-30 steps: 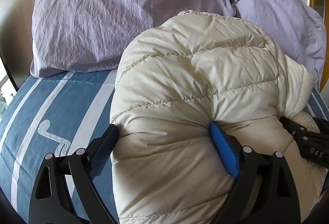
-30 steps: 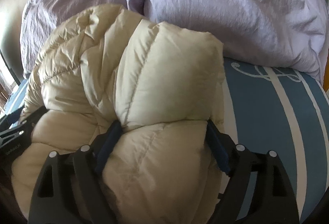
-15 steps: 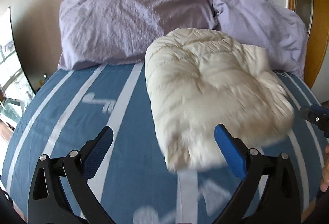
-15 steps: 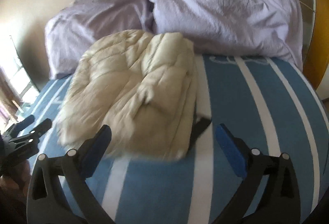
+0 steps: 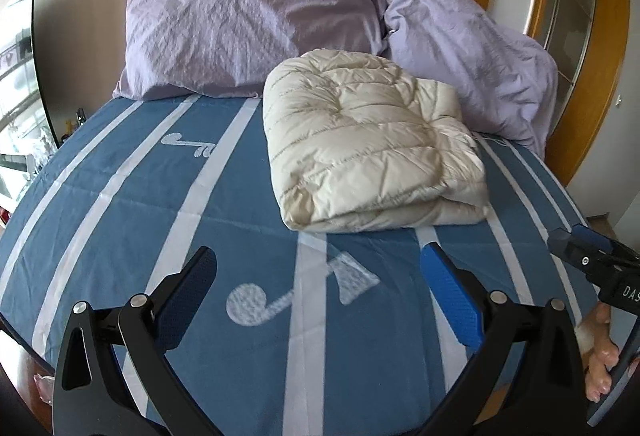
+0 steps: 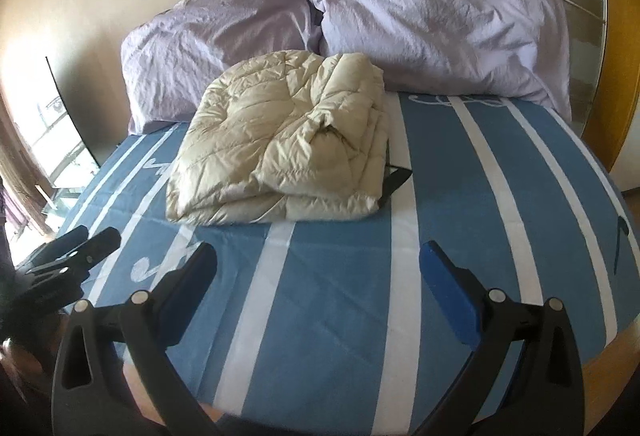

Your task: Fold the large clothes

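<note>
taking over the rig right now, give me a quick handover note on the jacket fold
Left gripper: jaws wide open, nothing between them, hanging over bare bedsheet short of the jacket.
Right gripper: same, jaws wide open and empty, also short of the jacket.
Cream puffer jacket: folded into a compact bundle on the blue striped bedsheet, its far end against the two lilac pillows. A black strap pokes out from its right edge in the right wrist view.
Done: the jacket looks folded and released.
Left: probably only tucking the strap in, or squaring the layered right edge; no other garment is in view.
</note>
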A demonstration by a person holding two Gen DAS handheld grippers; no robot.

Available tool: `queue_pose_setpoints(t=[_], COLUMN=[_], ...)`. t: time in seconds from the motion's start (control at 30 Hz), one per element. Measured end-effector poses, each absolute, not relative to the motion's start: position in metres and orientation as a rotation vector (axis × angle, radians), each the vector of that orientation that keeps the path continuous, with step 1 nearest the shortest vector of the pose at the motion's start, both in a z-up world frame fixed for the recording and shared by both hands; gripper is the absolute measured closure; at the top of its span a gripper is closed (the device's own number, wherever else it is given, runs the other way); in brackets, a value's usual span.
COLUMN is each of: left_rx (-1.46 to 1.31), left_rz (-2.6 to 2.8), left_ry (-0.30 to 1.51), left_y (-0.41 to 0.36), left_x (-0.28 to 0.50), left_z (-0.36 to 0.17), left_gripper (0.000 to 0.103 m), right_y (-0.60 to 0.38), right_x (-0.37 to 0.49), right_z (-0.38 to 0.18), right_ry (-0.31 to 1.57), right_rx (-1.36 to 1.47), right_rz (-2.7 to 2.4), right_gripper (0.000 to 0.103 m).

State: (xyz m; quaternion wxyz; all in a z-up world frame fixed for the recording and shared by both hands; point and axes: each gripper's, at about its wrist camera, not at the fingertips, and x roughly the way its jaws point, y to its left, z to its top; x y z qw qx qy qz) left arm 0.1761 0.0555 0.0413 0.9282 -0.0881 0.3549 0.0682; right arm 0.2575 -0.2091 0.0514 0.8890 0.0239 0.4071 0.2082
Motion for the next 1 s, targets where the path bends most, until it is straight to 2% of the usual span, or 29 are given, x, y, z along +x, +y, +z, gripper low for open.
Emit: queue_pose_setpoints(t=[1.0], left_rx=[-0.223], left_rz=[0.064], left_ry=[0.730], left_y=[0.043], left_x=[0.153], left_z=[0.051], left_gripper=[0.001], right_y=[-0.207], right_x=[0.231], right_z=[0.068], right_ry=[0.857], right_rx=[0.047], right_rz=[0.526], right_gripper=[0.002])
